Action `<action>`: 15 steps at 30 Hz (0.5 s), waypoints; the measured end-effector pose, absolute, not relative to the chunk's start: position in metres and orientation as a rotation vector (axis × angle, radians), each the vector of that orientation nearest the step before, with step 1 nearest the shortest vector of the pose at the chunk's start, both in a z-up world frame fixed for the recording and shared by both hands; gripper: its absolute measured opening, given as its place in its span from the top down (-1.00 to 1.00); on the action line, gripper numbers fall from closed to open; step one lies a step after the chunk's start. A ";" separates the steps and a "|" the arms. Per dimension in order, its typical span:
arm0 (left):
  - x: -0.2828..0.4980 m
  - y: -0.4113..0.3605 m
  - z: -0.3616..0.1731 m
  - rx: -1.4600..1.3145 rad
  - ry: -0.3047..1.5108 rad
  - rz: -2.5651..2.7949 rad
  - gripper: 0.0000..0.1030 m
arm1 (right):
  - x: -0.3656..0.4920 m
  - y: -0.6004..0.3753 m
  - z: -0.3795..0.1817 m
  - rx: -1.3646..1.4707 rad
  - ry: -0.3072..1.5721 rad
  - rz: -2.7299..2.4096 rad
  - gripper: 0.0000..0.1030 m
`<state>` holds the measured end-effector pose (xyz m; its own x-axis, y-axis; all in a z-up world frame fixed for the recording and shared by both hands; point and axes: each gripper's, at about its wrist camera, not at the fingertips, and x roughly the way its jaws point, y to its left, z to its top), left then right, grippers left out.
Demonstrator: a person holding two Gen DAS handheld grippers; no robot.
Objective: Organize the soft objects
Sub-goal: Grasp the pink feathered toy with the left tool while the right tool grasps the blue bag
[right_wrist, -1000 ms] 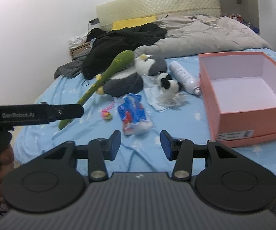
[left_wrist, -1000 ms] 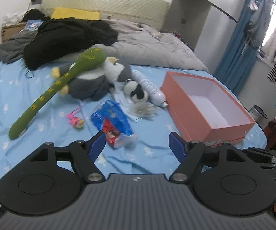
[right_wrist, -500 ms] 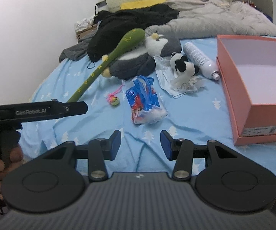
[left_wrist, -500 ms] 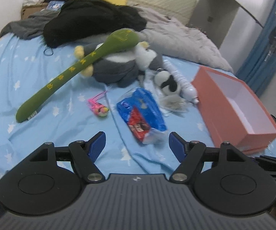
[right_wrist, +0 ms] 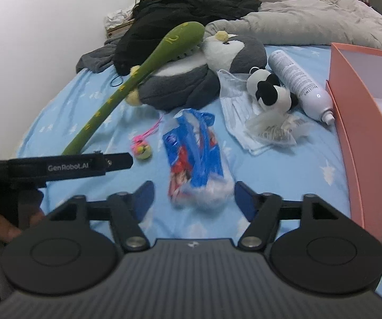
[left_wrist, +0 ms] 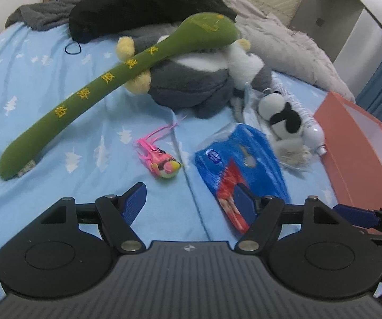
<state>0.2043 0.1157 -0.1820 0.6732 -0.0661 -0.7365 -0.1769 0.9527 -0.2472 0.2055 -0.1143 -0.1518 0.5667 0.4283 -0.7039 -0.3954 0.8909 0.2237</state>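
Note:
Soft toys lie on the blue bed sheet (left_wrist: 45, 101): a long green plush (left_wrist: 111, 85) leaning on a grey penguin plush (left_wrist: 191, 87), a small panda (left_wrist: 284, 114), and a little pink bird toy (left_wrist: 164, 166). My left gripper (left_wrist: 189, 203) is open just short of the bird toy, with only sheet between its fingers. In the right wrist view a blue and red packet (right_wrist: 193, 156) lies lengthwise. Its near end sits between the fingers of my right gripper (right_wrist: 193, 194), whose jaws are opening; the pads stand apart from the packet.
An open orange box (right_wrist: 363, 138) with a white inside stands at the right edge of the bed. A white bottle (right_wrist: 302, 85) and crumpled plastic wrap (right_wrist: 265, 130) lie beside the panda. Black clothes (left_wrist: 143, 5) and a grey duvet (right_wrist: 310, 24) pile up behind.
Both grippers have come forward and down toward the bed, so the toys look larger. The right jaws have spread wider, and the packet's near end now lies between them.

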 end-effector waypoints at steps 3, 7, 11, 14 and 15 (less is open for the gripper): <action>0.221 0.121 -0.196 -0.311 0.844 0.073 -0.48 | 0.227 -0.108 -0.166 0.037 0.855 0.477 -0.36; 0.239 0.124 -0.207 -0.306 0.834 0.082 -0.48 | 0.248 -0.100 -0.182 0.021 0.860 0.483 -0.35; 0.251 0.124 -0.218 -0.267 0.814 0.113 -0.47 | 0.263 -0.092 -0.197 0.007 0.853 0.495 -0.34; 0.257 0.124 -0.230 -0.251 0.827 0.117 -0.40 | 0.271 -0.085 -0.210 -0.005 0.866 0.508 -0.31; 0.258 0.124 -0.234 -0.247 0.834 0.120 -0.36 | 0.273 -0.083 -0.214 -0.005 0.876 0.514 -0.27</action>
